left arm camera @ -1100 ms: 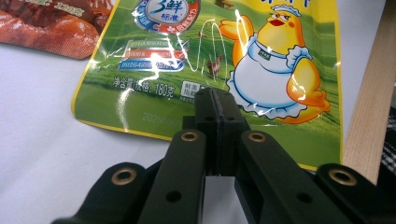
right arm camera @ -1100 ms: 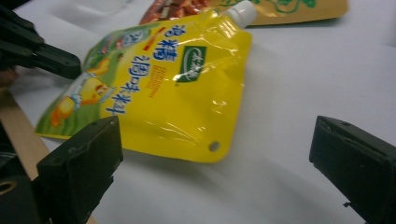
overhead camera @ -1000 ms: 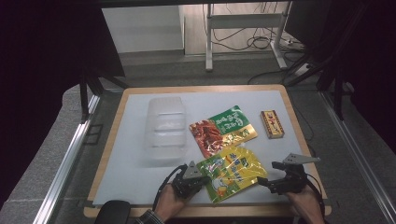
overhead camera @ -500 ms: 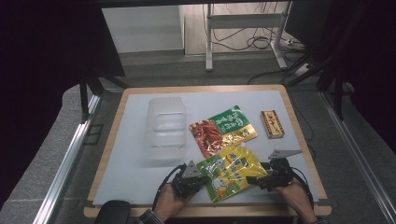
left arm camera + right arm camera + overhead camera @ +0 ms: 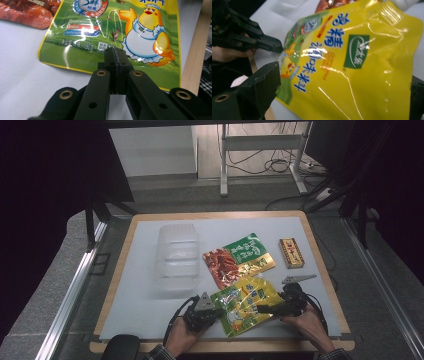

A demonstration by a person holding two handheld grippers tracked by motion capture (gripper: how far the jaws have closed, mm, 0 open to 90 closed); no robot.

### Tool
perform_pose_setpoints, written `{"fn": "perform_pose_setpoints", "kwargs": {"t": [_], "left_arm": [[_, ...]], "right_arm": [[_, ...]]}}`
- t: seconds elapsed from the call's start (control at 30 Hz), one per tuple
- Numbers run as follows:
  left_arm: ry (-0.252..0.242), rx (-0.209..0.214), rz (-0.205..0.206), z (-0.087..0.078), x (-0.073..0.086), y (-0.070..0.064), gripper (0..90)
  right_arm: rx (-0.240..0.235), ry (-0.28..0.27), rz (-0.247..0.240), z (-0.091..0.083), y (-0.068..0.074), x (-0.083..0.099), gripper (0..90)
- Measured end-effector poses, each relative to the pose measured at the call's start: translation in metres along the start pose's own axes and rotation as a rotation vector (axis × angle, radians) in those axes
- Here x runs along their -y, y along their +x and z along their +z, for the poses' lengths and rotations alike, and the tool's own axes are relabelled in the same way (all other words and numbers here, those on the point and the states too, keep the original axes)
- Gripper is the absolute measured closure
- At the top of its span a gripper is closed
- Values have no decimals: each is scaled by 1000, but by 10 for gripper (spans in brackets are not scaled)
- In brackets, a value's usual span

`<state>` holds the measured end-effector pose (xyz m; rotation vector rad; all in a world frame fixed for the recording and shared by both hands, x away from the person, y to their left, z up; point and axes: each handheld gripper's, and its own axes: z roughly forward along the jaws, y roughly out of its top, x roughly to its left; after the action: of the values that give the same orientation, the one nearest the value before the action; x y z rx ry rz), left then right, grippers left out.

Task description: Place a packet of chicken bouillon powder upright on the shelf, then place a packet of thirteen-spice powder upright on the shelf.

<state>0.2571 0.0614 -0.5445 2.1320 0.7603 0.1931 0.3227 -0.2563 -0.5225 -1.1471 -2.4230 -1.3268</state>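
A yellow and green pouch with a cartoon chicken lies flat near the table's front edge. My left gripper is shut, and its tips rest over the pouch's bottom edge with nothing seen between the jaws. From the right, my right gripper stands open. Its jaws are spread wide on either side of the pouch's yellow end. In the right gripper view, the left gripper touches the pouch's far edge.
A red and green pouch lies just behind the yellow one. A clear plastic container sits at the left of the white mat. A small box lies at the right. The table's wooden rim runs close by.
My right gripper has moved left, from off the pouch's right side to around its yellow end. The left gripper has stayed at the pouch's left edge.
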Motion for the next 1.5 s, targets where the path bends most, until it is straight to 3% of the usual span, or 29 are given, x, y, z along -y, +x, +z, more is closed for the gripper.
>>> {"fn": "perform_pose_setpoints", "kwargs": {"t": [0.1,0.2,0.3,0.37,0.47,0.53,0.63,0.77,0.9,1.13,1.4,1.5], "left_arm": [[-2,-11,14,0,0,-2,900],[-7,-21,25,0,1,-4,900],[-3,-31,35,0,0,-4,888],[-4,-34,37,0,0,-4,875],[-5,-45,40,-1,0,-5,833],[-10,-47,37,-1,0,-5,808],[-11,-38,27,-3,0,-3,765],[-25,-53,43,-6,-2,-6,696],[-40,-87,57,-11,-2,-8,605],[-41,-113,77,-16,-2,-11,454],[-74,-94,37,-25,-1,-6,259],[-68,-108,42,-27,-1,-6,184]], "right_arm": [[16,8,-12,0,3,-2,98],[89,37,-34,-3,6,-3,290],[131,13,-27,-10,5,-4,495],[121,11,-12,-12,4,-3,597],[122,19,17,-11,5,-3,671],[113,-5,48,-14,4,-4,739],[81,-26,52,-19,3,-5,807],[59,-43,35,-22,5,-7,859],[22,-62,49,-24,5,-10,869],[17,-89,7,-29,14,-14,874],[-15,-100,3,-34,23,-20,882],[-36,-104,5,-37,28,-24,885]]}}
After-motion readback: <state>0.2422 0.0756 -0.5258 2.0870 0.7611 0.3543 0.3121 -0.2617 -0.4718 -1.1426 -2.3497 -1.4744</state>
